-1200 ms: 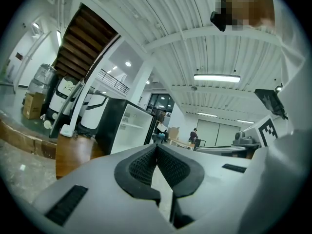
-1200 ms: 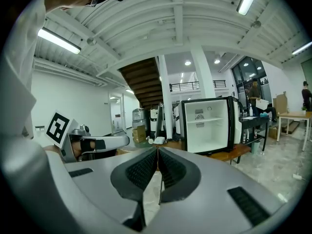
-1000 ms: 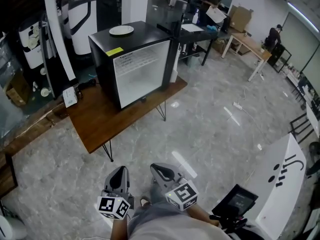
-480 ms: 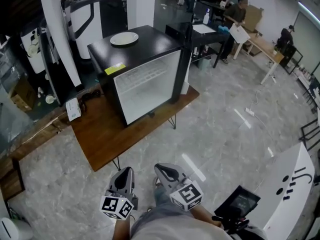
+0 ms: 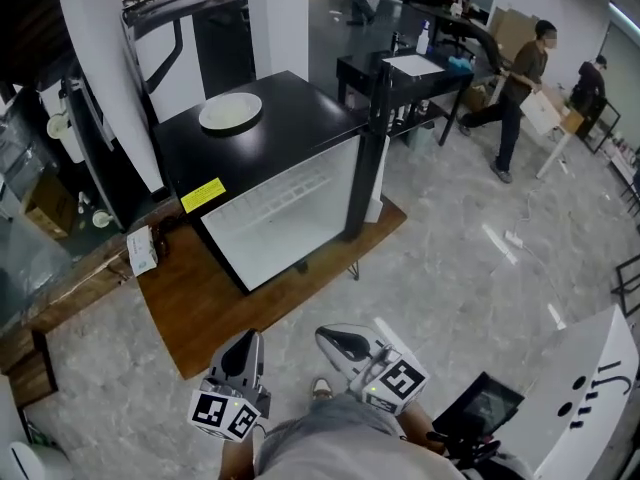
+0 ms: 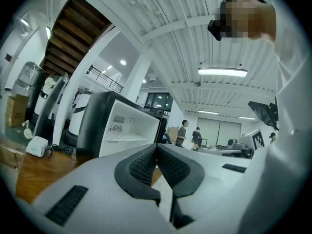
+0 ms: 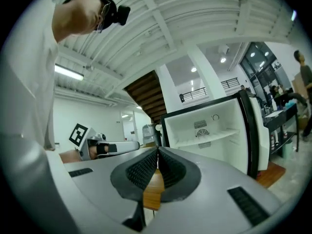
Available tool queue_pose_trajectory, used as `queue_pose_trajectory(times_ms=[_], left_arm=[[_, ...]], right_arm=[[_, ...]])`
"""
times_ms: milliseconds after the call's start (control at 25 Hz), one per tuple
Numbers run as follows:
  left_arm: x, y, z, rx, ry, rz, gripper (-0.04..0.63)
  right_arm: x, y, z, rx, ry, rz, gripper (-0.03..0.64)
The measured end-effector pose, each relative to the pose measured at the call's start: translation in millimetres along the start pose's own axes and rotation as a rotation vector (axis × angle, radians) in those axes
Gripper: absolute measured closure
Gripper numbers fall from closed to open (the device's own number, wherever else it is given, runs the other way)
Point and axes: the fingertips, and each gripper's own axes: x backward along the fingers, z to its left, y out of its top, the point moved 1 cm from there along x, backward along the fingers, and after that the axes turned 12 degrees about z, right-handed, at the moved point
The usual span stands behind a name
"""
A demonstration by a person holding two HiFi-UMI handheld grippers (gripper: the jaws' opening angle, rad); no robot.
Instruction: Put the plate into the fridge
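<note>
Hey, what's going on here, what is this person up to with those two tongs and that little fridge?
A person holds tongs in each hand; the left tongs and right tongs are both shut and empty, pointing toward a black fridge on a low wooden table. Its door stands open. The white plate sits on top of the fridge, not yet picked up.

Bright, even light is cast by ceiling strips [image 6: 222,72]; the floor [image 5: 470,278] is streaked with glare; gripper views are bowed.
</note>
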Motion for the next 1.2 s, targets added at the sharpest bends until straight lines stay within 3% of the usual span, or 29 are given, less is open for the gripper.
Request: queue_pose_trajectory(times_ms=[200, 400, 680, 840, 1000, 1200], left_arm=[[-36.7, 16.9, 15.1, 0.003, 0.007, -0.021, 0.575], [-50.1, 49.0, 12.2, -0.079, -0.074, -0.037, 0.575], [-73.1, 95.8, 39.1, -0.258, -0.082, -0.052, 0.575], [-86.7, 141.9, 53.8, -0.392, -0.079, -0.080, 0.575], [-106.6, 189.6, 111.1, -0.473, -0.038, -0.100, 0.575], [-162.0, 278.3, 244.4, -0.632, -0.005, -0.023, 0.575]], right_arm=[[-18.8, 11.5, -42.5, 0.011, 0.082, -0.052, 0.598], [-22.4, 36.2, -56.7, -0.090, 0.279, -0.201, 0.598], [-51.3, 53.5, -93.9, -0.049, 0.283, -0.230, 0.598], [-67.1, 94.0, -116.5, 0.005, 0.303, -0.288, 0.598], [-111.9, 143.8, -142.9, 0.096, 0.383, -0.306, 0.598], [-229.5, 242.2, -196.2, 0.286, 0.377, -0.294, 0.598]])
